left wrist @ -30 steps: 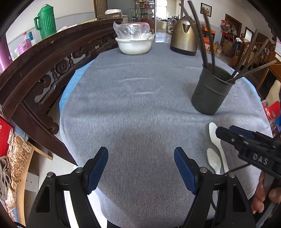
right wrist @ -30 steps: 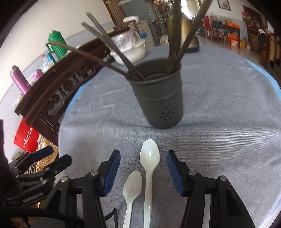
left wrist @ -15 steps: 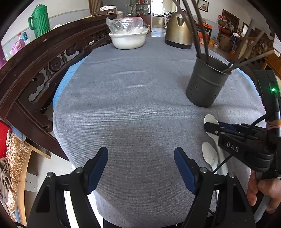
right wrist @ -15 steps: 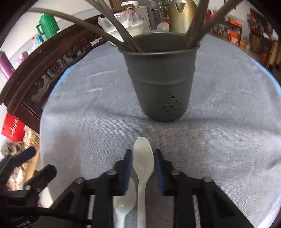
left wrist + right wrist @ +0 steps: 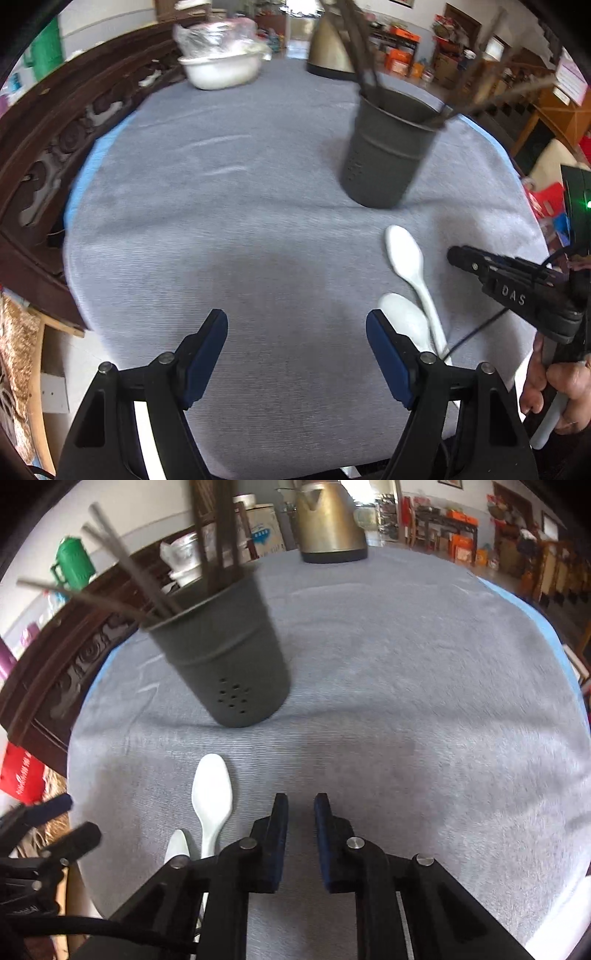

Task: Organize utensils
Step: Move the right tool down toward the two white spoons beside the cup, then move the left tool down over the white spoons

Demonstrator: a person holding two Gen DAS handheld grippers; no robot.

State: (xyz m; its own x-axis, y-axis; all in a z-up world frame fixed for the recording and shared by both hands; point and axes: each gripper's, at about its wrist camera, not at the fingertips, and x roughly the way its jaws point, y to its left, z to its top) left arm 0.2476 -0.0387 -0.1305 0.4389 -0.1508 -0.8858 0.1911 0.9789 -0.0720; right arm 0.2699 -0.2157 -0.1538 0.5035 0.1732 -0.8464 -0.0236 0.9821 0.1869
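Grey cloth covers the desk (image 5: pixel 424 701). Two white spoons (image 5: pixel 211 794) lie at seven o'clock of the dark utensil cup (image 5: pixel 221 653). Right claw (image 5: pixel 300 808) is narrowed on nothing, apparently beside the spoons; left claw (image 5: pixel 295 332) stands wide. Regrasping off-line could nudge them away.

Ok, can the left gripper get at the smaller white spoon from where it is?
Probably yes: the left gripper is open and the smaller spoon lies uncovered on the cloth just beside its finger, though the longer spoon lies alongside.
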